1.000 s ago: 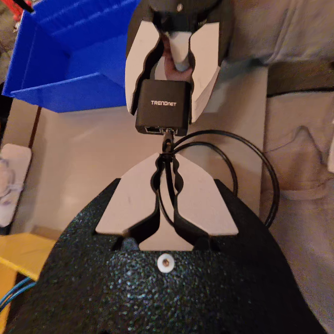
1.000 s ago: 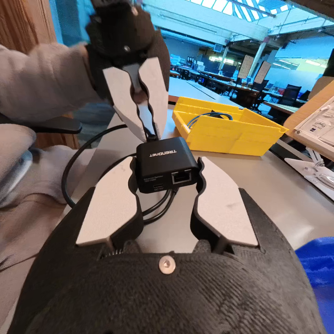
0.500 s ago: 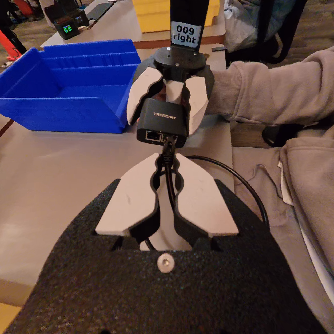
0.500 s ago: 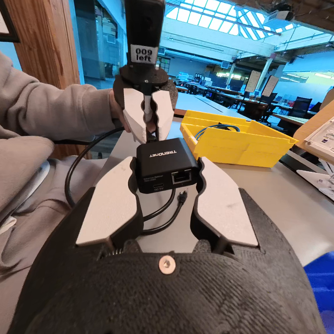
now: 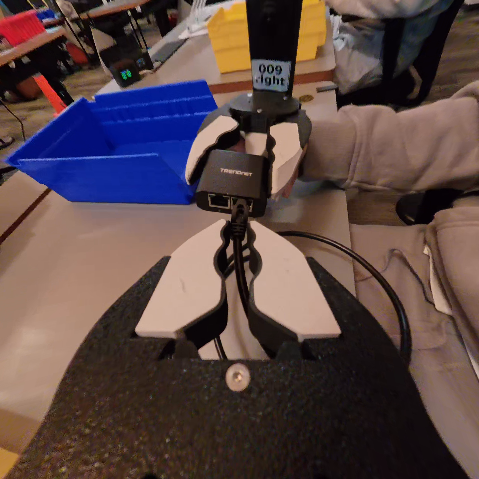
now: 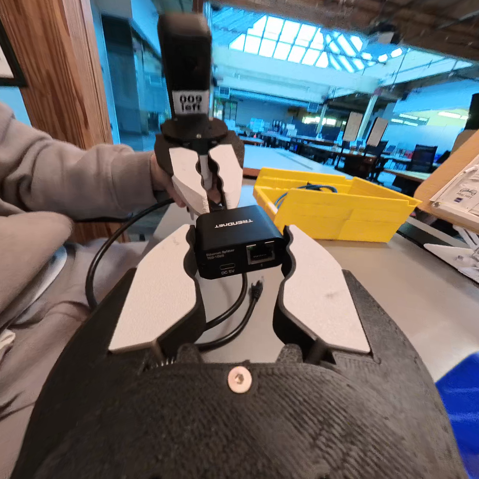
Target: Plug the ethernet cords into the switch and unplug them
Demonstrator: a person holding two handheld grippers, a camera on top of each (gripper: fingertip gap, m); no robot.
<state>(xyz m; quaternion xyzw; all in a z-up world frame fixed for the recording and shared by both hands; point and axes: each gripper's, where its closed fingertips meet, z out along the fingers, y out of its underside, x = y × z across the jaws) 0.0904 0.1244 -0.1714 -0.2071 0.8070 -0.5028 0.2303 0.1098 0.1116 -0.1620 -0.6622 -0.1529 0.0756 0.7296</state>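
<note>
- Right gripper [image 6: 238, 248] is clamped on the black switch [image 6: 234, 238], one finger on each side wall, holding it off the grey table [image 6: 388, 285].
- Left gripper [image 5: 237, 229] is closed on the black ethernet cord [image 5: 239, 259], pinching it just behind the plug boot [image 5: 238, 220].
- In the left wrist view the plug sits at the right-hand port of the two on the switch face [image 5: 229, 204]; the left port is empty. Can't tell if it is fully seated.
- The cord runs back between the left fingers, then loops out to the right over the table edge and the person's lap [image 5: 375, 280].
- In the right wrist view the cord's free end [image 6: 256, 287] hangs loose under the switch, touching neither port on the near face.
- Near face of the switch shows one network port on the right and a small slot port on the left, both empty.
- Blue bin [image 5: 108, 153] sits on the table to the left of the switch in the left wrist view, just beside the right gripper.
- Yellow bin [image 6: 337, 207] sits far right in the right wrist view, with a blue cable [image 6: 305, 189] coiled inside.
- Grey sleeves [image 6: 77, 176] on both arms holding the grippers.
</note>
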